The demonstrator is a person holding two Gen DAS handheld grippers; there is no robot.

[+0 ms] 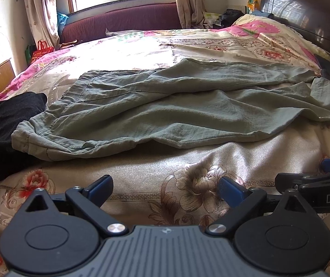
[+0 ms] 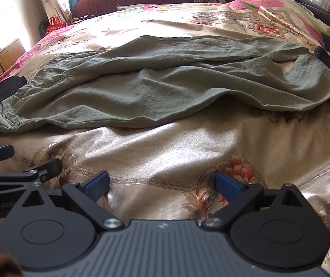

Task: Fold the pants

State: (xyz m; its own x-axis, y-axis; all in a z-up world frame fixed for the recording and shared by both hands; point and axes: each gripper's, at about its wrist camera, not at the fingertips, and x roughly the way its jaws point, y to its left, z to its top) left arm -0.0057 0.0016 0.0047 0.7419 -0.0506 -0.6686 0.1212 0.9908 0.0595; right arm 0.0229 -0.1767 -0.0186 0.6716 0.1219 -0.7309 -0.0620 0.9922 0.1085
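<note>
Green pants (image 1: pixel 155 113) lie spread across the mid of the bed (image 1: pixel 211 161), waistband toward the bed's left edge, leg ends toward the headboard (image 1: pixel 308 11) side. Cloth is rumpled, one leg partly over the other; no clean fold visible, so task looks barely begun. Left tongs (image 1: pixel 165 191) and right tongs (image 2: pixel 162 184) both gape apart w/ nothing between them, hovering over bare bedspread near the front edge, short of the pants. Black garment (image 1: pixel 5 120) sits beside the waistband. Left to do, prob.: flatten, align legs, fold lengthwise & across.
</note>
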